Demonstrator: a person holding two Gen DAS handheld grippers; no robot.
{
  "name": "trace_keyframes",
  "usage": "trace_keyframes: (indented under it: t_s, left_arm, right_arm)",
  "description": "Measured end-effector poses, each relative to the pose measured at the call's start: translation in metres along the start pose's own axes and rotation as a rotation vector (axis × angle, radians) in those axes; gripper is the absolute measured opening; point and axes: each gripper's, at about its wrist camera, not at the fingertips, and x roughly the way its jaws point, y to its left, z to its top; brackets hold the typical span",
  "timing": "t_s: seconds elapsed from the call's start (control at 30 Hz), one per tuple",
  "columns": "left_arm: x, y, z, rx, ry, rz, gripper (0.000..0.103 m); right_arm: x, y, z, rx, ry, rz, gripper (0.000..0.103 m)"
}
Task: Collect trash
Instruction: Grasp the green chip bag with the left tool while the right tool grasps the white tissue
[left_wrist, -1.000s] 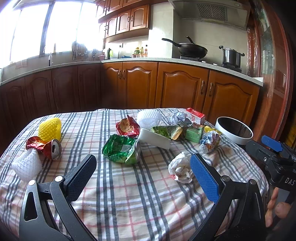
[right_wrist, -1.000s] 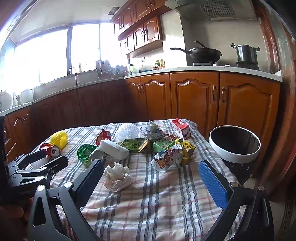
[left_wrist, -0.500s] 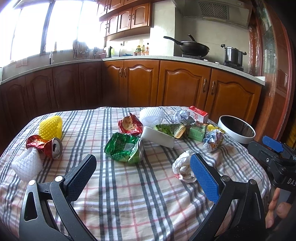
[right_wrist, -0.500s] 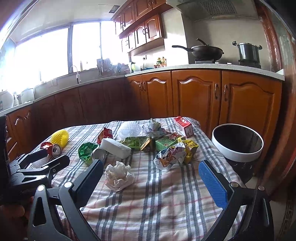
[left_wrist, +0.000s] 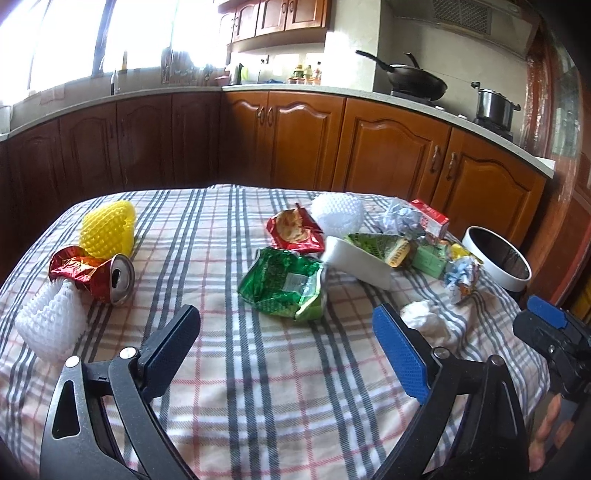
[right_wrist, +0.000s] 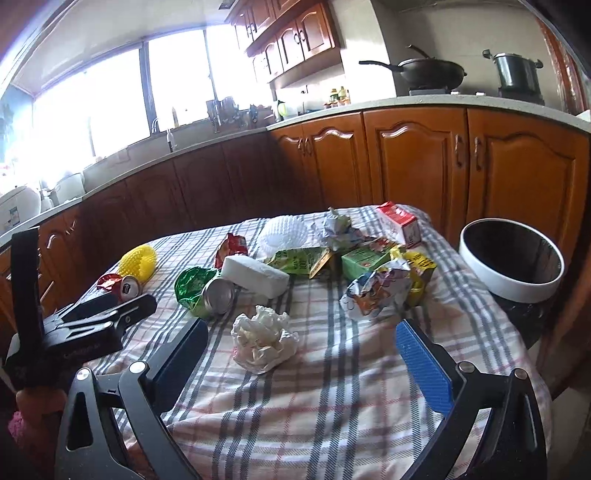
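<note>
Trash is scattered over a checked tablecloth (left_wrist: 258, 369). My left gripper (left_wrist: 282, 317) hovers over the near part of the table, its jaws closing with nothing between them. A crushed green can (left_wrist: 284, 282) lies just beyond its tips. A red crushed can (left_wrist: 96, 275), yellow foam net (left_wrist: 107, 230) and white foam net (left_wrist: 50, 325) lie to the left. My right gripper (right_wrist: 302, 328) is open, and a crumpled white paper ball (right_wrist: 264, 341) rests on the cloth between its fingers, touching neither.
A white-rimmed bin (right_wrist: 511, 258) stands off the table's right edge. A white box (right_wrist: 255, 275), juice cartons (right_wrist: 364, 258) and a colourful wrapper (right_wrist: 376, 291) crowd the far right. The left gripper (right_wrist: 99, 314) shows at left. Wooden cabinets (left_wrist: 303, 140) stand behind.
Both grippers have moved forward and slightly down toward the table, so the trash looks closer. The left gripper's fingers stand a little narrower than before.
</note>
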Motion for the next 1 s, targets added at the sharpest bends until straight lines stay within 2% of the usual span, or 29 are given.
trace_keyframes:
  t_s: [0.23,0.57,0.6,0.63,0.73,0.83,1.0]
  left_arm:
    - [0.037,0.019,0.021,-0.002,0.064,0.017,0.080]
    - [0.095,0.017,0.033,0.075,0.172,0.013,0.054]
    - [0.100,0.016,0.032,0.078,0.187,0.007,0.045]
    - [0.103,0.015,0.032,0.078,0.198,0.003,0.031]
    - [0.100,0.012,0.030,0.089,0.179,-0.001,0.014]
    - [0.092,0.007,0.031,0.096,0.164,-0.016,0.011]
    - [0.067,0.000,0.027,0.077,0.126,-0.050,0.011]
  right_arm:
    - [0.040,0.001,0.001,0.013,0.124,0.072,0.077]
    - [0.092,-0.005,-0.005,0.060,0.280,0.149,0.060]
    - [0.096,-0.005,-0.006,0.062,0.297,0.159,0.054]
    - [0.100,-0.004,-0.007,0.064,0.310,0.167,0.045]
    - [0.105,-0.005,-0.013,0.076,0.336,0.198,0.031]
    - [0.100,-0.006,-0.012,0.075,0.321,0.209,0.024]
    - [0.080,-0.011,-0.007,0.075,0.286,0.225,0.022]
